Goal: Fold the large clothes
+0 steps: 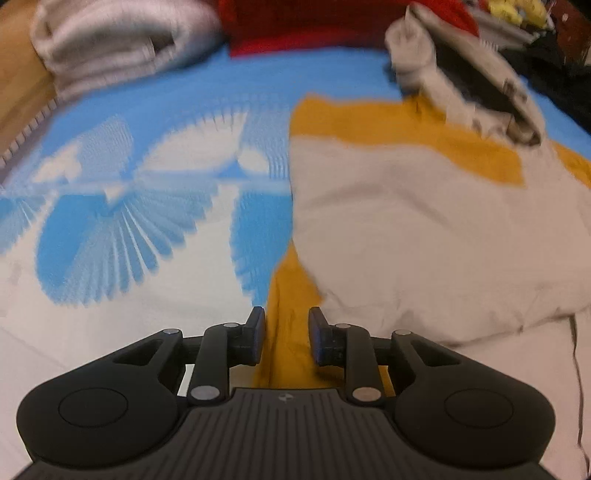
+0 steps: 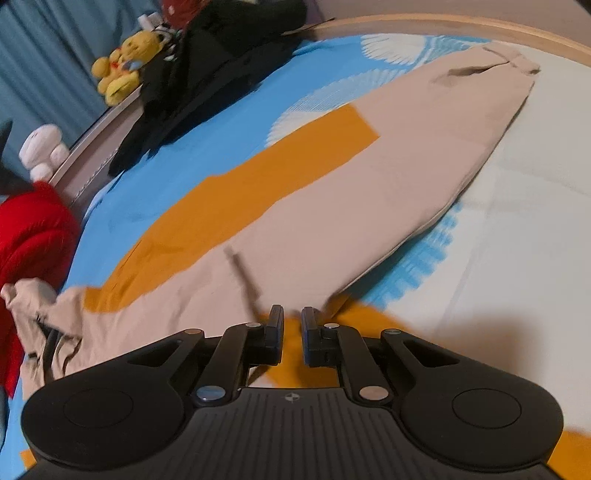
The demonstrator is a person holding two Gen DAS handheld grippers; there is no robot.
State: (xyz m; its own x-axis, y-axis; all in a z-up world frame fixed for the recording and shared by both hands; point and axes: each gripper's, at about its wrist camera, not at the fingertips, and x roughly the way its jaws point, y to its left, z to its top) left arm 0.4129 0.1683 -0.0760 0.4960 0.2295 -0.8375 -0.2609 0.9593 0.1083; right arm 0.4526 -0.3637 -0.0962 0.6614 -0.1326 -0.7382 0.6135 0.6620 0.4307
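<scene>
One beige garment (image 2: 369, 206) overlies one mustard cloth (image 2: 229, 199); left hand-held gripper (image 1: 286, 334) spread, right hand-held gripper (image 2: 292, 334) nearly pressed together.

Dim warm light, motion blur, fisheye

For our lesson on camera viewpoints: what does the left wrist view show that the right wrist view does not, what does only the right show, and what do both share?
Only the left wrist view: a folded grey blanket at the far left, and the left gripper.

Only the right wrist view: a yellow plush toy, a white plush toy, the trousers' waistband and pocket, and the right gripper.

Both: the beige trousers lying on mustard-yellow fabric, the blue-and-white bedsheet, and red cloth.
</scene>
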